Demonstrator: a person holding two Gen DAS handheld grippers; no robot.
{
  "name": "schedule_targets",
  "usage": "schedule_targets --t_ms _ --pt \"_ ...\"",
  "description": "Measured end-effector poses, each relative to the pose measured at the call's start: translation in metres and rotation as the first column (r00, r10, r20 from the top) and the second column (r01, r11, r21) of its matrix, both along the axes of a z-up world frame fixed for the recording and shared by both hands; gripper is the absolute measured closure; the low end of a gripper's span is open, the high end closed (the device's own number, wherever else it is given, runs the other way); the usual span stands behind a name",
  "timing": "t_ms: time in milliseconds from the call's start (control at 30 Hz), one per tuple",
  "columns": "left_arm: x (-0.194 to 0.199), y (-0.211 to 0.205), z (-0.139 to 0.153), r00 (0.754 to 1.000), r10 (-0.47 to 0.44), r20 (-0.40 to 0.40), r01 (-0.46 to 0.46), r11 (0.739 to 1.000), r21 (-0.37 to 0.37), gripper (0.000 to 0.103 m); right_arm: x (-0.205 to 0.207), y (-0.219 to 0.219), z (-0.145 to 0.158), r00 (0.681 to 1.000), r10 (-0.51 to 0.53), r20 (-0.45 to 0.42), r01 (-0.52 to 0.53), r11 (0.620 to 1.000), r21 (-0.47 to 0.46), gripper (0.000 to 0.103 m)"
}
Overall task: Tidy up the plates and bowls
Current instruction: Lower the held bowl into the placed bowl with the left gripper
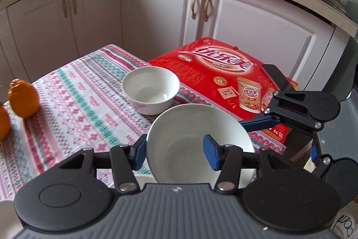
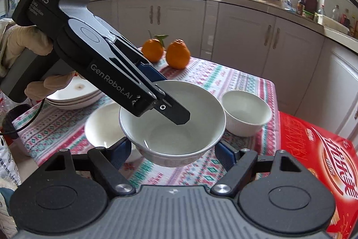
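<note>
Above the tablecloth (image 2: 197, 82), left gripper (image 2: 166, 102) slants down, jaws pinching the bowl (image 2: 179, 133); right gripper (image 2: 172, 152) jaws spread

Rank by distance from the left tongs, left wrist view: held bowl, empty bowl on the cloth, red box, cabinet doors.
1. Held bowl, rim pinched in the left tongs.
2. Empty bowl, just beyond on the cloth.
3. Red box, behind and right.
4. Cabinet doors, at the back.

held bowl (image 2: 172, 122) above surface (image 2: 201, 77), over a second bowl (image 2: 100, 124) | third bowl (image 2: 246, 112) to its right | stacked plates (image 2: 73, 95) at left | two oranges (image 2: 166, 53) behind | box (image 2: 317, 162) beside surface at right
</note>
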State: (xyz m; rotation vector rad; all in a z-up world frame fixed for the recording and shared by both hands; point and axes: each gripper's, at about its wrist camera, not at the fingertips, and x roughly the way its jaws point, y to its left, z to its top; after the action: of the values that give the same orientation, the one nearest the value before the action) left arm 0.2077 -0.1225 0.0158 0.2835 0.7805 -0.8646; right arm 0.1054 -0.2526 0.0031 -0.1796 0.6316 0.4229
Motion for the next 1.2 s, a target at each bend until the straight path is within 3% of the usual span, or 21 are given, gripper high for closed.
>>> schedule_targets --t_ms 567,1200 --pt "-0.005 0.06 -0.007 0.993 0.121 -0.006 -0.121 0.993 -0.013 0.051 0.012 0.056 -0.006 0.994 0.103 -0.033 -0.103 0.995 0.001 0.018" --pt "0.003 0.075 -0.03 0.988 0.147 -0.056 -0.148 0.989 -0.007 0.051 0.026 0.07 -0.022 0.987 0.127 -0.101 -0.127 0.992 0.009 0.018"
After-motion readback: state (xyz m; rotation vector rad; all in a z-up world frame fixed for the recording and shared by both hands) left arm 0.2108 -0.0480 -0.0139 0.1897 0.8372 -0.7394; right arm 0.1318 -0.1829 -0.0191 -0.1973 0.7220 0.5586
